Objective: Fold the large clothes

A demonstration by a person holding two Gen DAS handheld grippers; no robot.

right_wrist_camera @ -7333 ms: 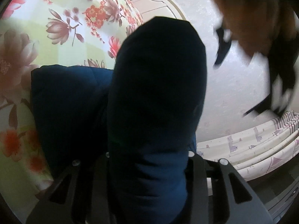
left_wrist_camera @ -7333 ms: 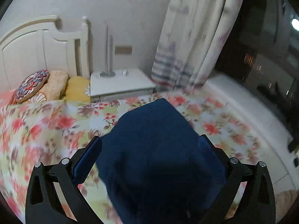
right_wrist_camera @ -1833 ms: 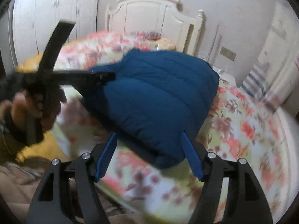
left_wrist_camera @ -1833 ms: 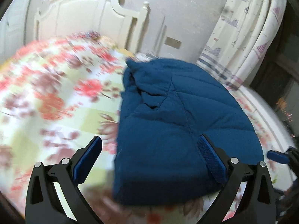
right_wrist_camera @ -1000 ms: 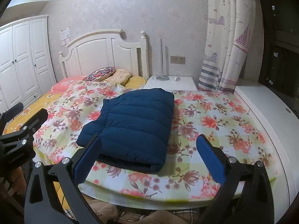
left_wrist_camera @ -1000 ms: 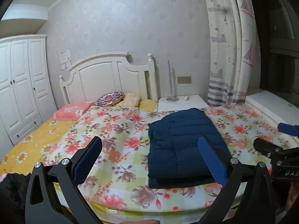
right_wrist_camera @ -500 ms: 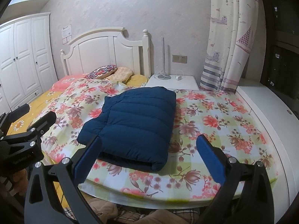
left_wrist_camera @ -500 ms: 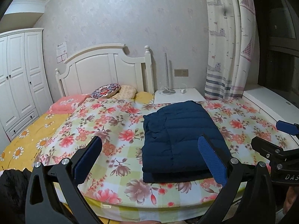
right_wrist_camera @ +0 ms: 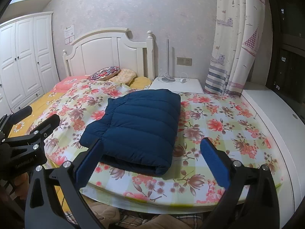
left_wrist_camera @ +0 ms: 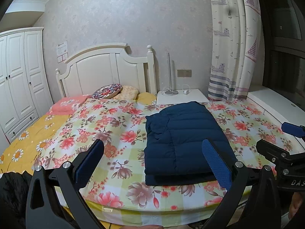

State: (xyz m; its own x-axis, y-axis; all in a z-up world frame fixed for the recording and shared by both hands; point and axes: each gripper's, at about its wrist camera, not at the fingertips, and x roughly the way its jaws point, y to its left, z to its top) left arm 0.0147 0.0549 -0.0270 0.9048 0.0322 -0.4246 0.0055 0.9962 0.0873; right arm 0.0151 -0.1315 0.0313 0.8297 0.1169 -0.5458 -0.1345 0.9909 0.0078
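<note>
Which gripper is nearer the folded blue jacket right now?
Too close to call. Both open grippers are held back off the bed's near edge: left gripper toward the jacket's left side, right gripper toward its right. Neither touches it.

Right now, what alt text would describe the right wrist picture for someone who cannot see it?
A folded navy puffer jacket lies on a floral bedspread, seen between the open right gripper with blue-padded fingers. Behind are a white headboard, a nightstand and a curtain; the left gripper shows at the left edge.
</note>
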